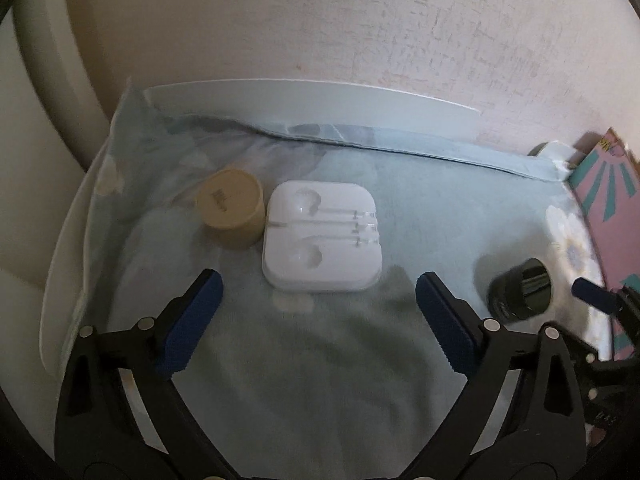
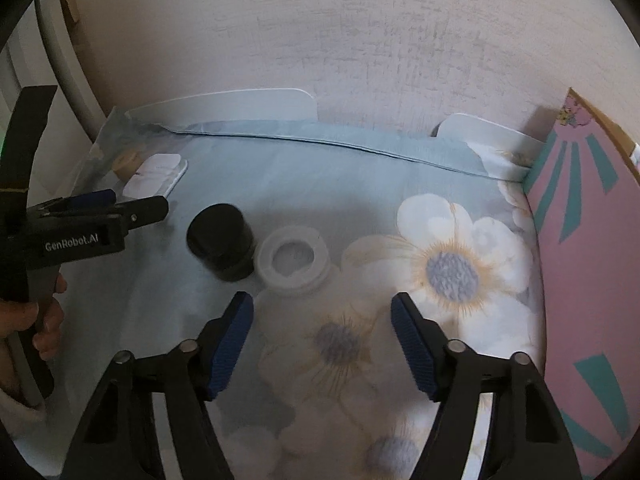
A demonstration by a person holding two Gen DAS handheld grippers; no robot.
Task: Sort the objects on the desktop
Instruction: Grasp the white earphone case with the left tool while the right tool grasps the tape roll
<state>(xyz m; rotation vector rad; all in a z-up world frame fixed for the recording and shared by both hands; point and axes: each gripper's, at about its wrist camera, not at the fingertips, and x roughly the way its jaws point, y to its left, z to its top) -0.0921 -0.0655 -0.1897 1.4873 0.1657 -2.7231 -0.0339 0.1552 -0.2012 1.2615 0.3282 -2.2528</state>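
I have both tools in the approach step, nothing picked yet. My left tool (image 1: 318,290) stands wide and empty just short of the white earphone case (image 1: 321,236), which lies touching the tan round box (image 1: 232,208) on the floral cloth (image 1: 320,360). My right tool (image 2: 322,312) is moderately open, empty, near the white ring-shaped lid (image 2: 294,258) and black jar (image 2: 222,242). Next, I judge, each must advance and straddle its object before closing.

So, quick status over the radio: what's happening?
Both hand-held grippers, left and right, open, empty. White earphone case ahead of left. Black jar near right. Nothing blocking.
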